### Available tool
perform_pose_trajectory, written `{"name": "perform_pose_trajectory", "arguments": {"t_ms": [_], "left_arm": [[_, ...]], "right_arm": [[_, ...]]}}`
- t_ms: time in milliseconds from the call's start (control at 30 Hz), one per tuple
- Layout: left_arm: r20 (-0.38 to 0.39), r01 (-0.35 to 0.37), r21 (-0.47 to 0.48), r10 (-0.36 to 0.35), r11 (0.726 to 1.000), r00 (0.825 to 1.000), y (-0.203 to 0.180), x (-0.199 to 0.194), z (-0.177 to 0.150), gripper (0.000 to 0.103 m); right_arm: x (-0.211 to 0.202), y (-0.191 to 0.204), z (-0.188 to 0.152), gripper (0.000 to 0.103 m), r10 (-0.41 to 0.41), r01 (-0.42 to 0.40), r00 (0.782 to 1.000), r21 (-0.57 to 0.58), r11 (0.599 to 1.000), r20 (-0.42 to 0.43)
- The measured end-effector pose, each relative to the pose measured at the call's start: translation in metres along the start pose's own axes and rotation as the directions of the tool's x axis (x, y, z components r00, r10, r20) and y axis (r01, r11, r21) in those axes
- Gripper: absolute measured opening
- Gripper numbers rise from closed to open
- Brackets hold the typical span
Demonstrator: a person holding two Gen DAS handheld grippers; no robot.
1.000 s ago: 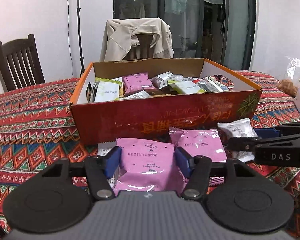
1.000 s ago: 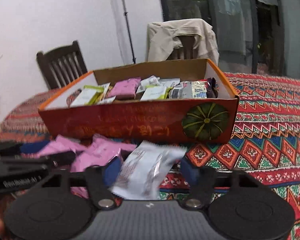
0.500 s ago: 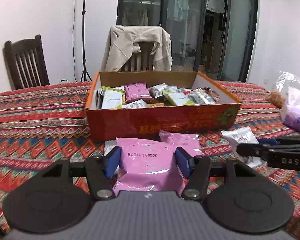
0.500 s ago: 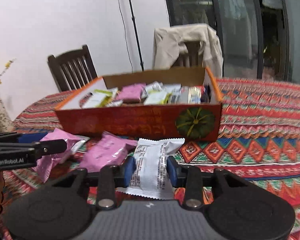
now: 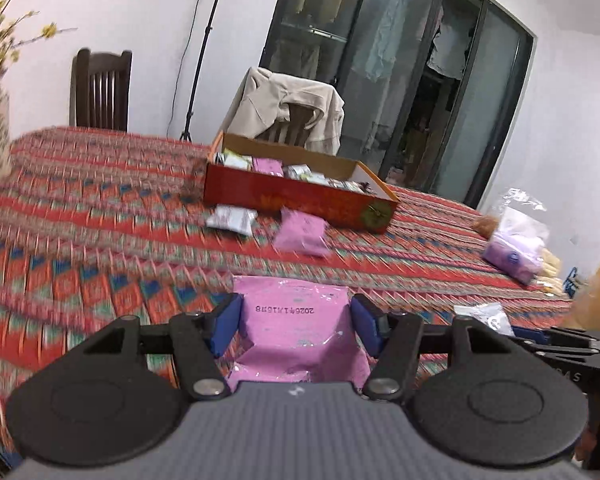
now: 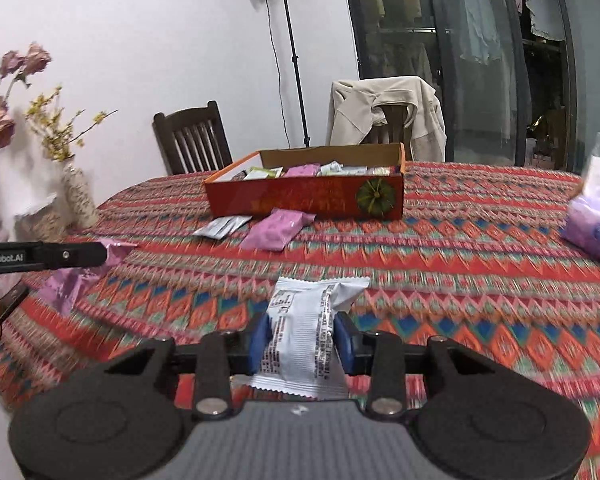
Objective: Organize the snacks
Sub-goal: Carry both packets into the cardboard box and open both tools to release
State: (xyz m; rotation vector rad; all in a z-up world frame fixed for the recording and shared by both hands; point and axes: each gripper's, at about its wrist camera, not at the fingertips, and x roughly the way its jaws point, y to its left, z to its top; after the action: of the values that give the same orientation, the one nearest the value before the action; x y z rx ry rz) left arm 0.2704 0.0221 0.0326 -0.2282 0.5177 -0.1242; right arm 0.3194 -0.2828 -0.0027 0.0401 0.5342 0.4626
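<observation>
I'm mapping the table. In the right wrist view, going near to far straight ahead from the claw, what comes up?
White snack packet in the right claw → pink packet on the cloth → red snack box → chair draped with a beige jacket.

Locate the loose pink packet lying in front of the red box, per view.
Left wrist: loose pink packet mid-frame, right of centre, below the red box.
Right wrist: loose pink packet centre-left, below the box's front wall.
Shared landmark: green medallion on the box front.
</observation>
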Motion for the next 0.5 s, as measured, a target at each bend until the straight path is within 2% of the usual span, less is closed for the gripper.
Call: {"name": "perform_pose_trajectory", "arguments": {"t_ms": [233,500], "left_arm": [[0.048,-0.029,0.027,0.028,0.999,0.998,-0.019,-0.037,-0.009,0.061],[0.056,-0.018,0.041,0.015,0.999,0.998,-0.027,-0.044,-0.012,0.061]], "right_arm": [[-0.043,0.012,-0.014,0.035,0.018,-0.017,0.999,-0.032,0.999,0.031],[-0.058,0.017,-0.016,0.035,0.036,-0.033,0.998,-0.038,0.999,0.057]]}}
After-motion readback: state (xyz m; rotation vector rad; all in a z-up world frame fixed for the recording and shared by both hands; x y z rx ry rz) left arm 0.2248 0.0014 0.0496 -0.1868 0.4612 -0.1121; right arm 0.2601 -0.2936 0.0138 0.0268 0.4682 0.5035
